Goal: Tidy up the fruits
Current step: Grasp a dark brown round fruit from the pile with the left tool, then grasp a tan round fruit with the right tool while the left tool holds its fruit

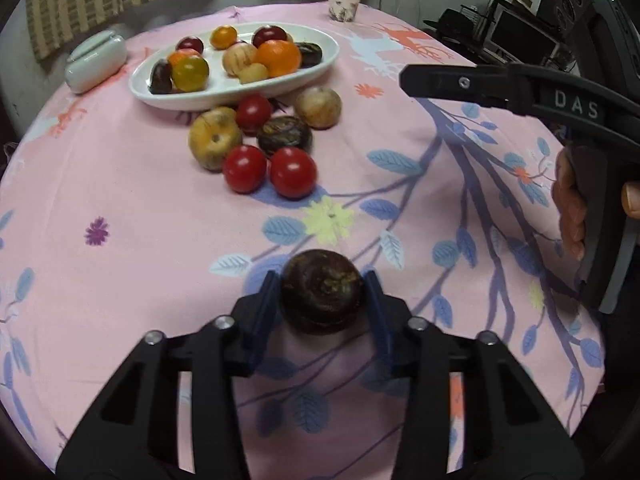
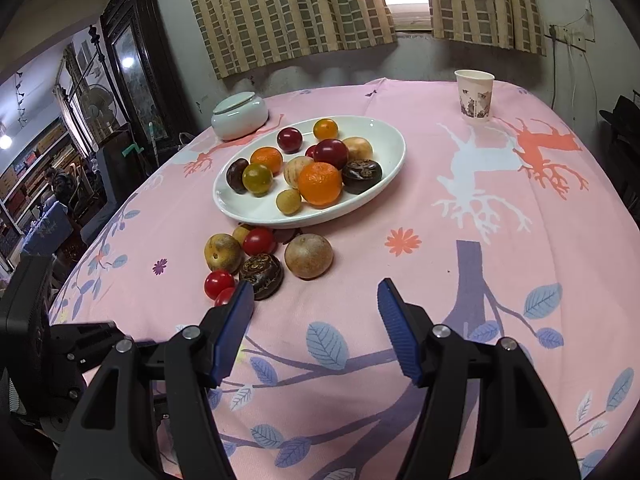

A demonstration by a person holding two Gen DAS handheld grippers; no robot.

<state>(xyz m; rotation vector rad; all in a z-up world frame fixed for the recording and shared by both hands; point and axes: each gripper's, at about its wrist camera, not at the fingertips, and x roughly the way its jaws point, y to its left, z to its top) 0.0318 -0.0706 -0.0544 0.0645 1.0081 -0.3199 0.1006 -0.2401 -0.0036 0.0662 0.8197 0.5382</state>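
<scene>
1. My left gripper (image 1: 323,300) had its blue pads pressed against both sides of a dark brown fruit (image 1: 322,290), pinching it low over the pink tablecloth (image 1: 140,240). I could not tell from that view whether the fruit was off the cloth or resting on it.
2. The relation that mattered: the white oval plate (image 1: 320,65) lay straight ahead of the left gripper, across the table, with the loose fruit pile (image 1: 264,140) sitting between the held fruit and the plate's near rim. I judged the carry would have to pass over that pile, not through it.
3. The held fruit looked roundish, with no clear long axis, so I judged its orientation would matter little for setting it down.
4. The plate's long axis ran from near-left to far-right in the left view; fruit crowded its middle, and the bare patches were at the ends.
5. My right gripper (image 2: 316,332) was spread wide with nothing between its pads, pointing down at bare cloth just short of the pile.
6. The left gripper pointed steeply down; the right tilted less, with the person's hand (image 1: 572,208) on its handle at the right.
</scene>
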